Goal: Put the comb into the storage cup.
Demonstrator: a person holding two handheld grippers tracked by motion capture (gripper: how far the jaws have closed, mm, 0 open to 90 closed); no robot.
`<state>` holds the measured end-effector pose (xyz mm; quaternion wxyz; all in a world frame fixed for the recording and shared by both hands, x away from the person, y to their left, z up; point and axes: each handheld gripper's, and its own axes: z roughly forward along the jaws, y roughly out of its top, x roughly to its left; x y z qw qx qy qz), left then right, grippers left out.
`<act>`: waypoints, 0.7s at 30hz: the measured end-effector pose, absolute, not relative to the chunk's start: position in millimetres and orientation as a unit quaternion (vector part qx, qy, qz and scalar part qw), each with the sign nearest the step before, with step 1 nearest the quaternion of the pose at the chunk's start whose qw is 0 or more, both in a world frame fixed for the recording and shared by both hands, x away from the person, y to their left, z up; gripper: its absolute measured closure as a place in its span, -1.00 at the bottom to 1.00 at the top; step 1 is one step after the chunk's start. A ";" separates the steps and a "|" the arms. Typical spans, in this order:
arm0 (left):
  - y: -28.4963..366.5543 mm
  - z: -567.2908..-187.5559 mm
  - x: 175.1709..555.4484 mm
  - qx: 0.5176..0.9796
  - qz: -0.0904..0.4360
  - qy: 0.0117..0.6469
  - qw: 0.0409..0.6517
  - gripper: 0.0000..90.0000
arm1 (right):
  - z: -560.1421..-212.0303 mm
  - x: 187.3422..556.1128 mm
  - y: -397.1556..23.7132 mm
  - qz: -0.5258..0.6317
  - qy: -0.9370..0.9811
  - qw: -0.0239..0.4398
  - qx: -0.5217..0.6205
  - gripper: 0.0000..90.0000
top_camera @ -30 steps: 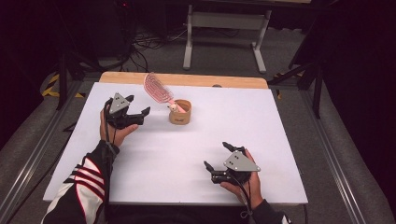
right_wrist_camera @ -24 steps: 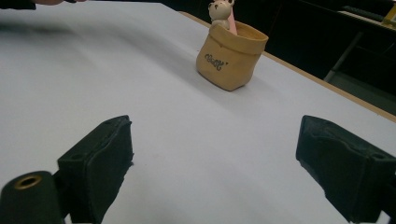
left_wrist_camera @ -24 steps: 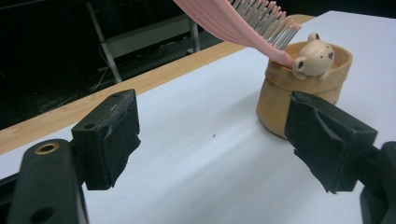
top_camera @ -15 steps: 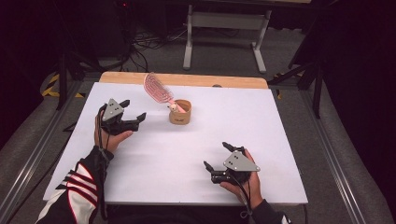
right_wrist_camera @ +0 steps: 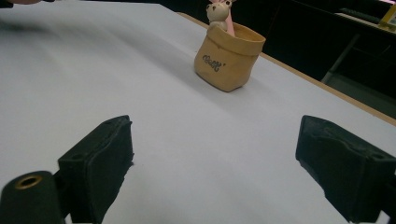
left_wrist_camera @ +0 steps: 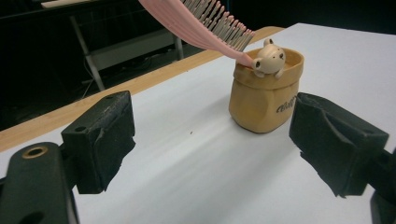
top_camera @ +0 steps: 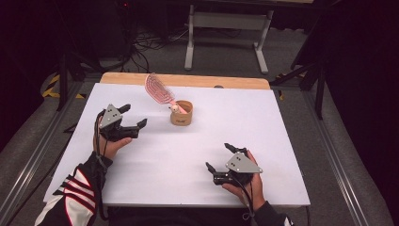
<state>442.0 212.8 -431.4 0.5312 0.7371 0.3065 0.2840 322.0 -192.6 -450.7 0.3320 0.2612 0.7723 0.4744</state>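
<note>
I am keeping both the left gripper (top_camera: 133, 117) and right gripper (top_camera: 220, 158) wide open, holding nothing — the left jaws have just been opening — but bumping the pink brush (top_camera: 156, 89) leaning at the picture's top middle is risking tipping its little cup (top_camera: 181, 113).

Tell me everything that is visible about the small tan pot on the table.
The tan pot looks like glazed ceramic shaped as a soft sack, with a wavy rim and dark script on one side. A small cream bear figure clings to its rim. It stands upright on the white table, toward the far side. A pink hairbrush stands in it, handle down, and leans on the rim. No tongs touch it.
</note>
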 end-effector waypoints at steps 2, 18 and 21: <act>212.6 -430.3 439.4 0.737 0.288 0.304 0.531 -0.67 | -450.4 321.5 -193.0 0.474 0.772 0.334 0.260 -0.74; 217.7 -414.4 419.9 0.718 0.292 0.298 0.557 -0.73 | -442.9 318.8 -197.9 0.485 0.756 0.349 0.266 -0.74; 219.1 -414.2 418.0 0.715 0.288 0.299 0.562 -0.74 | -442.0 317.5 -198.7 0.485 0.754 0.353 0.266 -0.74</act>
